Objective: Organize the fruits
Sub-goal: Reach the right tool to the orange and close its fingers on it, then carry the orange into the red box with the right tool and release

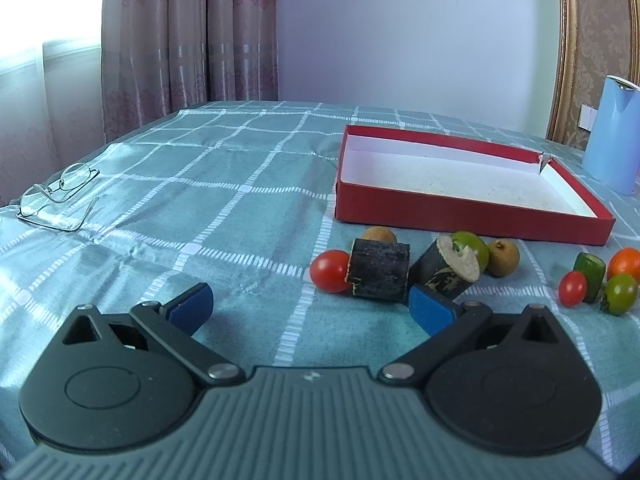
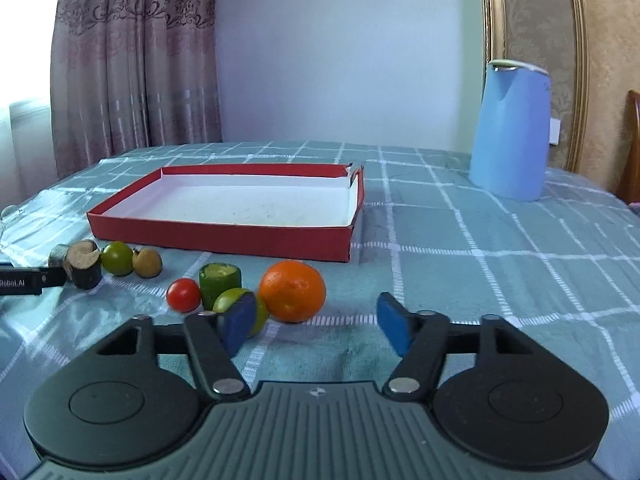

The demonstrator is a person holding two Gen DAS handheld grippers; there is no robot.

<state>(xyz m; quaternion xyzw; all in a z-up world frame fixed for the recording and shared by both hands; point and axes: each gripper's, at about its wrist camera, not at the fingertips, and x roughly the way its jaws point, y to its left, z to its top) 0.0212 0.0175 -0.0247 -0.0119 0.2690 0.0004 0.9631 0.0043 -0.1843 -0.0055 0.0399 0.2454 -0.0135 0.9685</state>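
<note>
A shallow red box (image 1: 460,216) (image 2: 224,236) with a white inside stands empty on the checked cloth. In front of it lie a red tomato (image 1: 330,271), two dark cut cylinders (image 1: 378,270) (image 1: 444,270), a green tomato (image 1: 474,246) and two brown longans (image 1: 503,258). Further right lie an orange (image 2: 292,291), a cucumber piece (image 2: 219,282), a small red tomato (image 2: 183,294) and a green tomato (image 2: 234,300). My left gripper (image 1: 312,306) is open, just short of the dark cylinders. My right gripper (image 2: 316,322) is open, just short of the orange.
Glasses (image 1: 60,194) lie at the left on the cloth. A light blue kettle (image 2: 512,128) stands at the back right, also in the left wrist view (image 1: 614,132). Curtains and a wall are behind the table.
</note>
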